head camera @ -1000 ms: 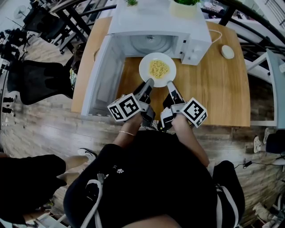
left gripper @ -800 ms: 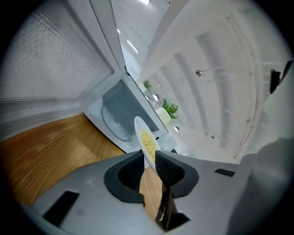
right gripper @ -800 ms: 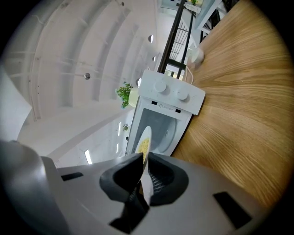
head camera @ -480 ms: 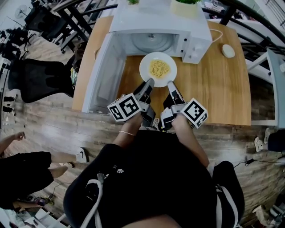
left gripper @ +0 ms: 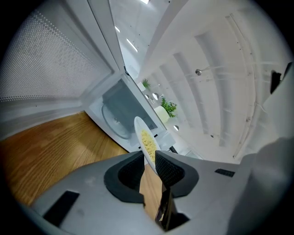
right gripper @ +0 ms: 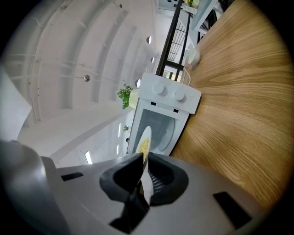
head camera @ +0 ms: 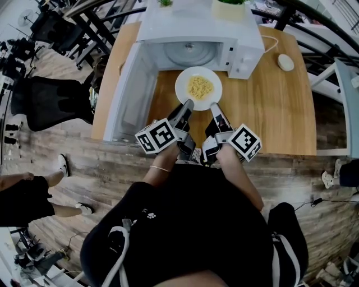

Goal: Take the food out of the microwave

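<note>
A white plate (head camera: 198,88) with a heap of yellow noodles (head camera: 199,86) is held over the wooden table (head camera: 269,106), just in front of the open white microwave (head camera: 199,33). My left gripper (head camera: 187,104) is shut on the plate's near left rim, and my right gripper (head camera: 213,106) is shut on its near right rim. In the left gripper view the plate (left gripper: 146,142) runs edge-on between the dark pads (left gripper: 168,169). The right gripper view shows the plate (right gripper: 145,146) pinched the same way, with the microwave (right gripper: 161,119) behind it.
The microwave door (head camera: 132,95) hangs open to the left. Its cavity holds a glass turntable (head camera: 190,54). A small white round object (head camera: 285,63) lies at the table's far right. Potted plants (head camera: 230,8) stand on the microwave. A black chair (head camera: 50,102) is at the left.
The plate and both grippers have hardly moved. A person at the lower left has walked further out of the view.
</note>
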A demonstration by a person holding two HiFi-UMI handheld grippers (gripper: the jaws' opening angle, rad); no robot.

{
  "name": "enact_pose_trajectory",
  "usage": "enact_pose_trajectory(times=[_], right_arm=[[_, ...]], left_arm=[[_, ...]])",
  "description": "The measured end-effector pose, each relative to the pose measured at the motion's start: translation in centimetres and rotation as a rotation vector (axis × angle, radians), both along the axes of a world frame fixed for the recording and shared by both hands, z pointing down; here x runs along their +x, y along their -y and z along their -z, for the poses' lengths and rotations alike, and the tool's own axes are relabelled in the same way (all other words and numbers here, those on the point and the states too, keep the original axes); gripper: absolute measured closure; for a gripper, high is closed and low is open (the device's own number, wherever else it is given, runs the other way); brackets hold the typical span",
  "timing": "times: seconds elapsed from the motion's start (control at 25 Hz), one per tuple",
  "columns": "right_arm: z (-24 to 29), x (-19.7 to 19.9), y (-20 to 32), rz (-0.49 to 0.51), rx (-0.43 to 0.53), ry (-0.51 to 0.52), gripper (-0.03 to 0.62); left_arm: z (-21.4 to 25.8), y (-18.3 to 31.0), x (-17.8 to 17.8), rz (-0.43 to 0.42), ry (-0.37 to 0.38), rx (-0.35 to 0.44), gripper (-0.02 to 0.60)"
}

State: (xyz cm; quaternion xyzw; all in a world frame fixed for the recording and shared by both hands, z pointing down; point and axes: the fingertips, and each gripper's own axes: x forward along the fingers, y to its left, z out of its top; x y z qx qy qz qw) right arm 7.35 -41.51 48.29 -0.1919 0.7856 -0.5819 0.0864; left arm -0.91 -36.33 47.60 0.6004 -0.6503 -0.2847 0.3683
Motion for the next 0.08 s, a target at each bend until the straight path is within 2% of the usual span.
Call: enact_pose_trajectory(times=[0.08], right_arm=[[0.12, 0.09, -0.10, 0.004, 0.001, 0.004, 0.560]], left_arm=[[0.05, -0.12, 0.14, 0.002, -0.001, -0.001, 0.508]])
